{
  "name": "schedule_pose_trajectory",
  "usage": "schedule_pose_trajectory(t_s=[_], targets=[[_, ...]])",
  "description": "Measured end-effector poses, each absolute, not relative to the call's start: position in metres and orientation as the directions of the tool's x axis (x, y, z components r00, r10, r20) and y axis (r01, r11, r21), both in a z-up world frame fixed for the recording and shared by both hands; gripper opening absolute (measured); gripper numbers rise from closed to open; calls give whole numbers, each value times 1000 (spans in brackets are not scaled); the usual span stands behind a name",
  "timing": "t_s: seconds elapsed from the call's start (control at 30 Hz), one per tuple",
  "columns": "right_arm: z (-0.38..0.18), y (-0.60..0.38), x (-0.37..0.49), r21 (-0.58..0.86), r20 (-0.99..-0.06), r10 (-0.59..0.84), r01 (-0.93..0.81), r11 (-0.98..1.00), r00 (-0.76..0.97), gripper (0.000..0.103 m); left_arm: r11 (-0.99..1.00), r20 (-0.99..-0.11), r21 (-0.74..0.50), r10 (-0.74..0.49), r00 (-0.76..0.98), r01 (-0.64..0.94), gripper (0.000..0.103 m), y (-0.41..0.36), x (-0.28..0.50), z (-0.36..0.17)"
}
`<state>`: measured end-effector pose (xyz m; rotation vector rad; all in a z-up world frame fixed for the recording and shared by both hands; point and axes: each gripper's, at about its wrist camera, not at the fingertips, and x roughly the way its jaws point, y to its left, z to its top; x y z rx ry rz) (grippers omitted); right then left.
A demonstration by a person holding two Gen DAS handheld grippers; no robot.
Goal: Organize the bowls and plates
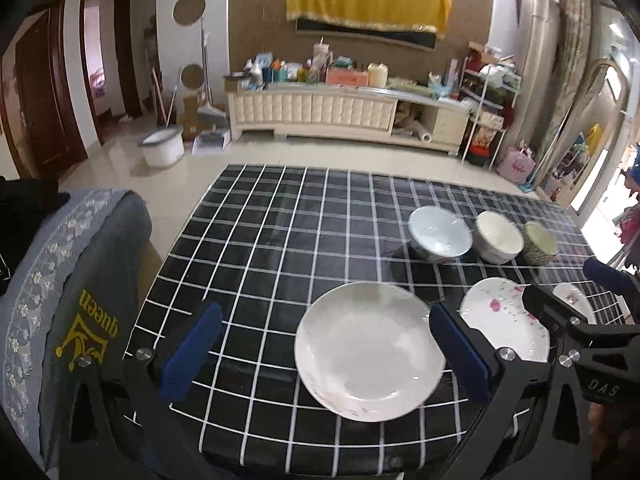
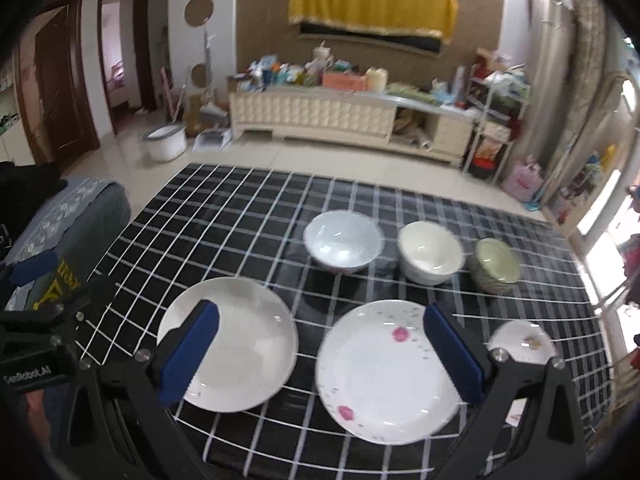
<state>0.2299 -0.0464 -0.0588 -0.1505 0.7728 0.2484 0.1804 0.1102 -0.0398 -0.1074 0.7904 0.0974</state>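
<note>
Blue fingers (image 2: 188,354) over both plates' (image 2: 388,368) rims

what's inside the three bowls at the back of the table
Nothing visible in the pale blue bowl, the cream bowl or the green bowl; their insides look bare. The near inner walls are hidden.

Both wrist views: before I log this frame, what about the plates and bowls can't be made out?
- Small plate, left wrist view: mostly hidden behind the right gripper.
- Floral plate, left wrist view: right edge covered by that gripper's finger.
- Green bowl, right wrist view: outer pattern blurred.
- Plain plate, right wrist view: left part hidden by the blue pad.
</note>
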Motion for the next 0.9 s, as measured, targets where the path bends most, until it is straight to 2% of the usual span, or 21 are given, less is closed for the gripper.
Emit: schedule_pose_trajectory(t_s=[0.23, 0.63, 0.9], targets=[[-107, -31, 261, 6, -799, 198, -321, 947, 568, 103, 993, -791, -41, 37, 611, -114, 103, 121, 211, -93], [-158, -15, 291, -23, -867, 165, -367, 930, 471, 103, 985, -865, -91, -6, 501, -145, 103, 141, 243, -152], [-181, -12, 302, 4, -897, 184, -409, 913, 403, 82, 982, -900, -104, -25, 435, -158, 98, 147, 257, -183]])
